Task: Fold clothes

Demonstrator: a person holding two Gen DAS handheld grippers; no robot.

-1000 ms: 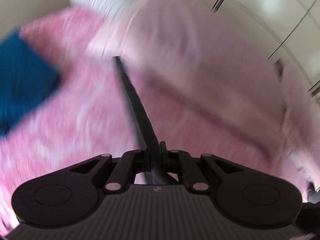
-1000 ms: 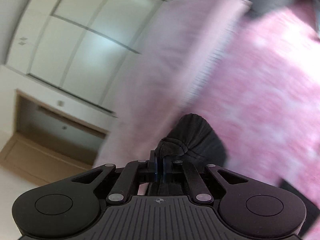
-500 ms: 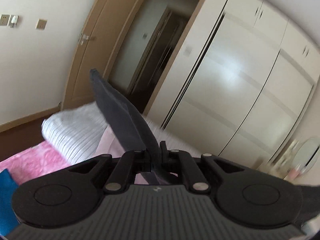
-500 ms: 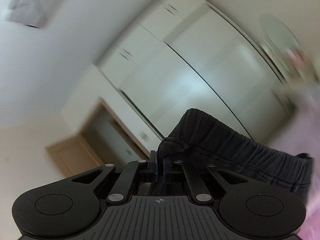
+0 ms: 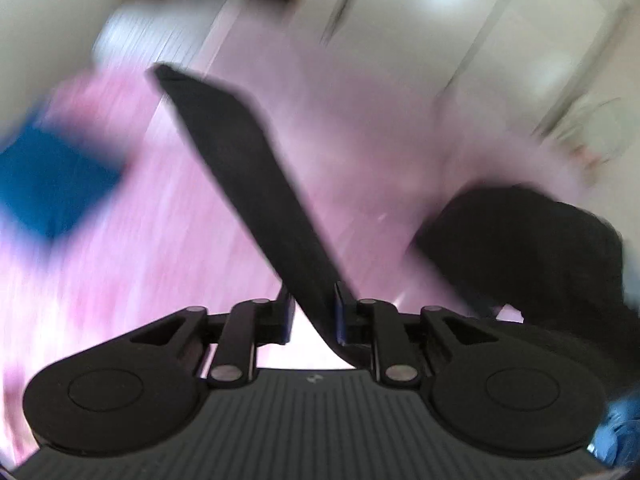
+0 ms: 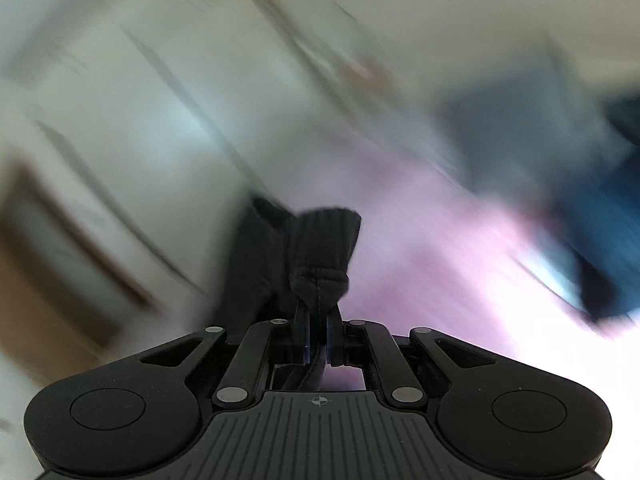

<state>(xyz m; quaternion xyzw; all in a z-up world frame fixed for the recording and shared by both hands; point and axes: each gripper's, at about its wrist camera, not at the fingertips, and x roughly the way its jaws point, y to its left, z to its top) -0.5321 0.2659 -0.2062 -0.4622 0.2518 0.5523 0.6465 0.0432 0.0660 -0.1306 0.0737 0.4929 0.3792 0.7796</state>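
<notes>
Left gripper (image 5: 312, 312), jaws opening, a gap showing beside the black garment (image 5: 256, 184) that runs between them toward the frame's upper left over a pink bed (image 5: 120, 280). Right gripper (image 6: 319, 338), jaws opening, garment's bunched hem (image 6: 320, 256) between them.

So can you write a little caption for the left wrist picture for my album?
Left gripper opening, a black cloth strip between its jaws, over a blurry pink bedspread.

garment (image 5: 256, 184): black, plain; ribbed at waistband (image 6: 324, 240)
bed cover (image 5: 132, 280): pink, mottled lighter and darker
folded cloth (image 5: 48, 184): deep blue
pillow (image 5: 160, 36): white, fine grey stripes
wardrobe doors (image 5: 500, 20): cream
</notes>
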